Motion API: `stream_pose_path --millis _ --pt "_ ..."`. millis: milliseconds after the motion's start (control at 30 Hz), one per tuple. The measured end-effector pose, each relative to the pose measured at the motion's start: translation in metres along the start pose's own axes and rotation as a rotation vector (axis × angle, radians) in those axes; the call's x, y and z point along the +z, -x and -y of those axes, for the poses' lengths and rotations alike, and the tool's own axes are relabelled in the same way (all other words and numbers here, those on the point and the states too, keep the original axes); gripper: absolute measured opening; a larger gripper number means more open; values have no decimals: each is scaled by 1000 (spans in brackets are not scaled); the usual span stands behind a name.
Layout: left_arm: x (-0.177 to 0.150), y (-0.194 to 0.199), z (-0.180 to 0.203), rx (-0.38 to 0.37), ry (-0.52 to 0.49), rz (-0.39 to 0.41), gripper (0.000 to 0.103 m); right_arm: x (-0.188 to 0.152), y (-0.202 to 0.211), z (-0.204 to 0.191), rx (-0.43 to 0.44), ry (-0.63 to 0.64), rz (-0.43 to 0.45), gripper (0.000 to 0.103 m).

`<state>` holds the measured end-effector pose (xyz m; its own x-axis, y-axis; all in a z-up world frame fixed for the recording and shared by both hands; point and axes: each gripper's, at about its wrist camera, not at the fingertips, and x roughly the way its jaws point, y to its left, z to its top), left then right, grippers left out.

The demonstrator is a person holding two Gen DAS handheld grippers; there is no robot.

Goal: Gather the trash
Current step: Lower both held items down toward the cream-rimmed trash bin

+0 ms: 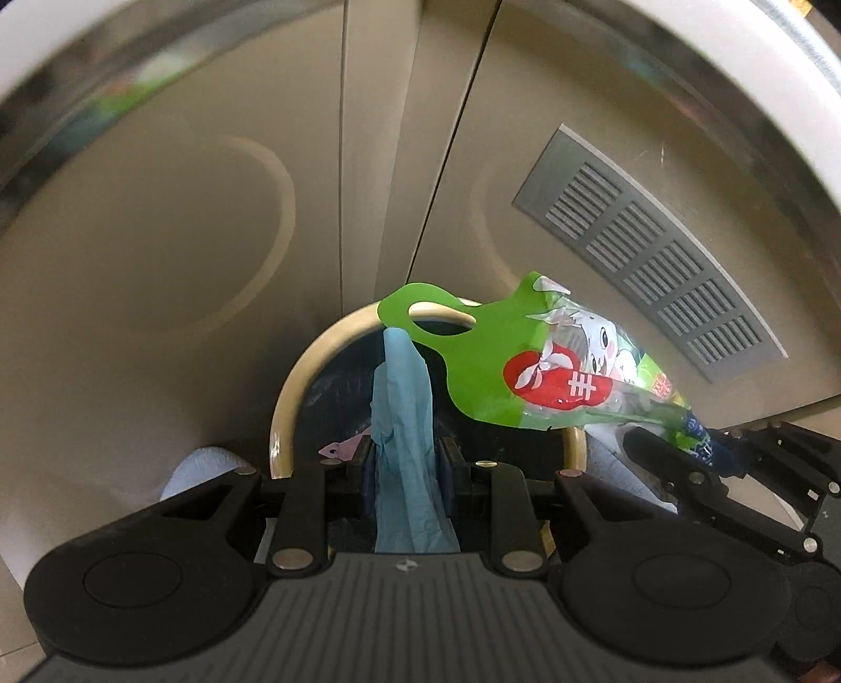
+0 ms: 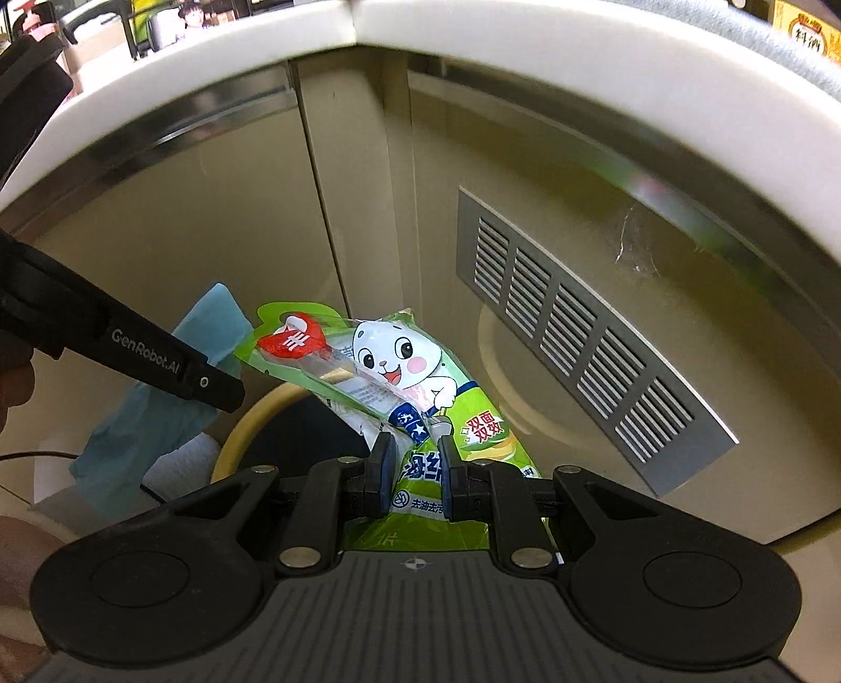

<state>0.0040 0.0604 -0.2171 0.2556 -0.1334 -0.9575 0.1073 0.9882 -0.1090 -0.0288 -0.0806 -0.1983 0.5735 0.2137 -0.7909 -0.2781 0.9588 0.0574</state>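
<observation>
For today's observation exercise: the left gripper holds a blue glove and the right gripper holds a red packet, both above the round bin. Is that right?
Not quite: the packet in the right gripper is green, with only a red label, as the right wrist view shows. The left gripper does hold the blue glove above the bin.

We take this for a home kitchen. We see beige cabinet doors (image 2: 221,252) under a white counter edge (image 2: 473,58) with a metal trim strip, and a slotted metal vent (image 2: 578,357) set into one door. Above the edge stand bottles and a labelled box (image 2: 809,31), and a round bin (image 1: 294,399) stands on the floor.
</observation>
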Motion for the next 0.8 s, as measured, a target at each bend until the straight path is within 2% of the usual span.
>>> stream_pose_path --millis 233,433,700,800 --pt "2 -25 0 5 -1 -41 26 1 -26 2 8 -7 -61 19" --pt "2 -53 -5 4 15 -86 26 2 -57 3 48 -35 -137 19" --pt "3 -99 -14 5 68 -169 26 7 -105 12 100 -135 -257 19" --pt "3 -105 -16 -6 74 -186 26 8 -119 13 116 -159 -293 19"
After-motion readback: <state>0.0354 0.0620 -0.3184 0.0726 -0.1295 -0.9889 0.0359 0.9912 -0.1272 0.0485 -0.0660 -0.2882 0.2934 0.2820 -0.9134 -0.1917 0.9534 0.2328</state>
